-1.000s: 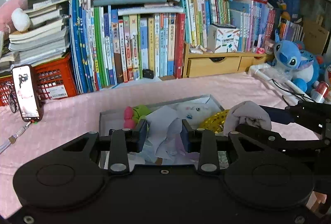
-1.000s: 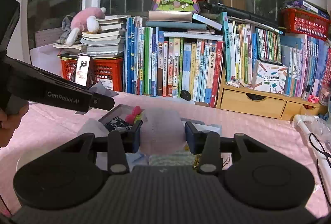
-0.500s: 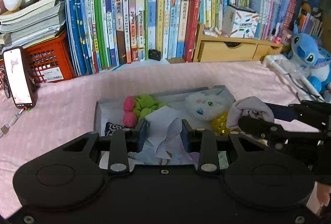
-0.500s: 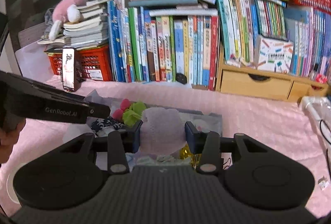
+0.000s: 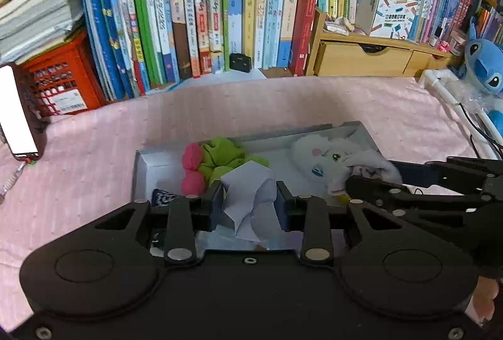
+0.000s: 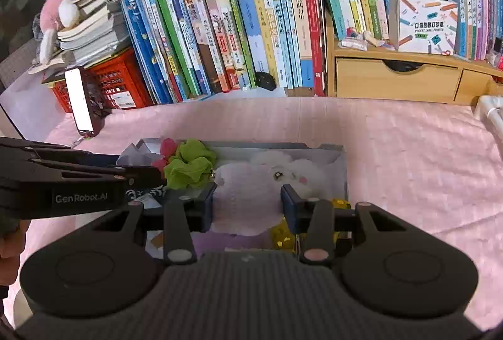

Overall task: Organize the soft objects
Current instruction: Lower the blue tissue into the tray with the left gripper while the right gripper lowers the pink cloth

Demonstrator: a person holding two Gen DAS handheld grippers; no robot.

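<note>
My left gripper (image 5: 250, 203) pinches a crumpled pale lilac cloth (image 5: 251, 198) at lower centre, over the grey box (image 5: 143, 164). My right gripper (image 6: 248, 203) clamps a fuzzy lavender cloth (image 6: 245, 201) before the white plush (image 6: 283, 173) lying mid-frame in that box.

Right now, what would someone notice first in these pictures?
Probably the grey box on the pink cloth, with a white plush and green cloth inside. Over it, the left gripper pinches white paper and the right gripper a pale soft piece. Behind stands a wall of colourful books.
</note>
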